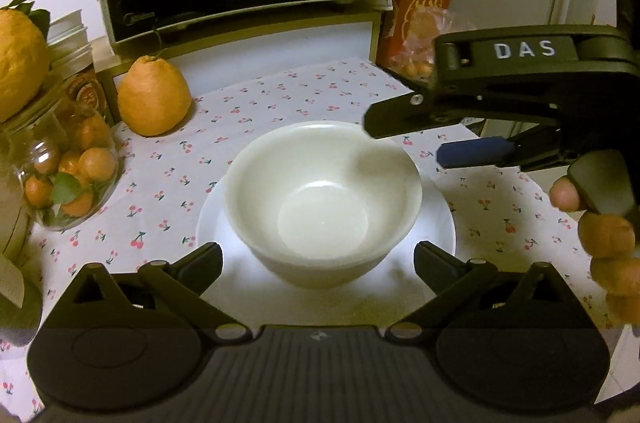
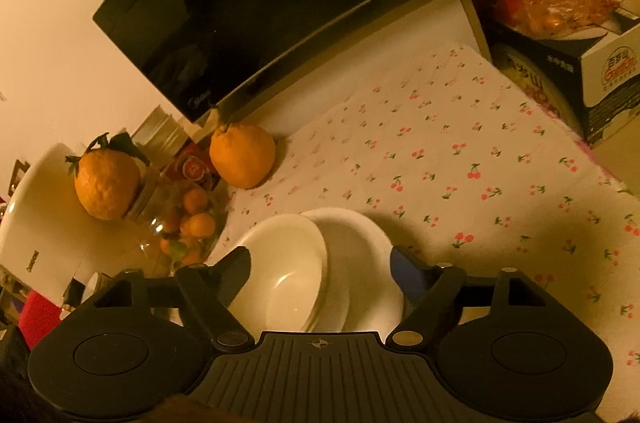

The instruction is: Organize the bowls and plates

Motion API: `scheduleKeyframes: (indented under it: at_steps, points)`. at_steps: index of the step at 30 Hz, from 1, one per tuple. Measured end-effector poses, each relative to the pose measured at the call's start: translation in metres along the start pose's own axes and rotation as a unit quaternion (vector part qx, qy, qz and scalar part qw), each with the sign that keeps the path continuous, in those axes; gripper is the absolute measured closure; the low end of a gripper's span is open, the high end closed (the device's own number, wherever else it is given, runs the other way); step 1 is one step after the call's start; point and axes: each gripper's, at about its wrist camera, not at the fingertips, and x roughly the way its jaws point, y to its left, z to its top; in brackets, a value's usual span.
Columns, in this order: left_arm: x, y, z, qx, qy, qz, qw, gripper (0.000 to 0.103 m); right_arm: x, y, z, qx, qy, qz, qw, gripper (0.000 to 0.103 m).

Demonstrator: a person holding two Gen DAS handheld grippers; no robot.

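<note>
A white bowl [image 1: 323,201] was seen upright, mouth upward, resting on a white plate [image 1: 442,223] at the frame's centre on the cherry-print bench [image 1: 280,95]. The left gripper [image 1: 318,257] was spread wide around it, nothing grasped. The right gripper [image 2: 320,263] was parted, empty, its fingers [image 2: 404,269] flanking both dishes.

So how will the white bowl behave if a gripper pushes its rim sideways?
The bowl looks glossy and rigid, so it probably slides on the smooth plate rather than bending. Its base looks narrower than its rim, so a high push might tip it. It looks ceramic, likely breakable.
</note>
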Motion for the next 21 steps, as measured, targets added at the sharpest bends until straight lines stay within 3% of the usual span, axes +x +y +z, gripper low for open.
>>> scheduleKeyframes:
  at_steps: [8, 21]
  points:
    - [-0.016, 0.002, -0.005, -0.026, 0.007, -0.008, 0.9996, 0.001, -0.02, -0.001, -0.004, -0.038, 0.003, -0.031, 0.999, 0.02]
    - [-0.037, 0.005, -0.015, -0.071, 0.019, 0.028, 0.9969, 0.0, -0.043, 0.003, -0.021, -0.085, 0.027, -0.067, 0.994, 0.019]
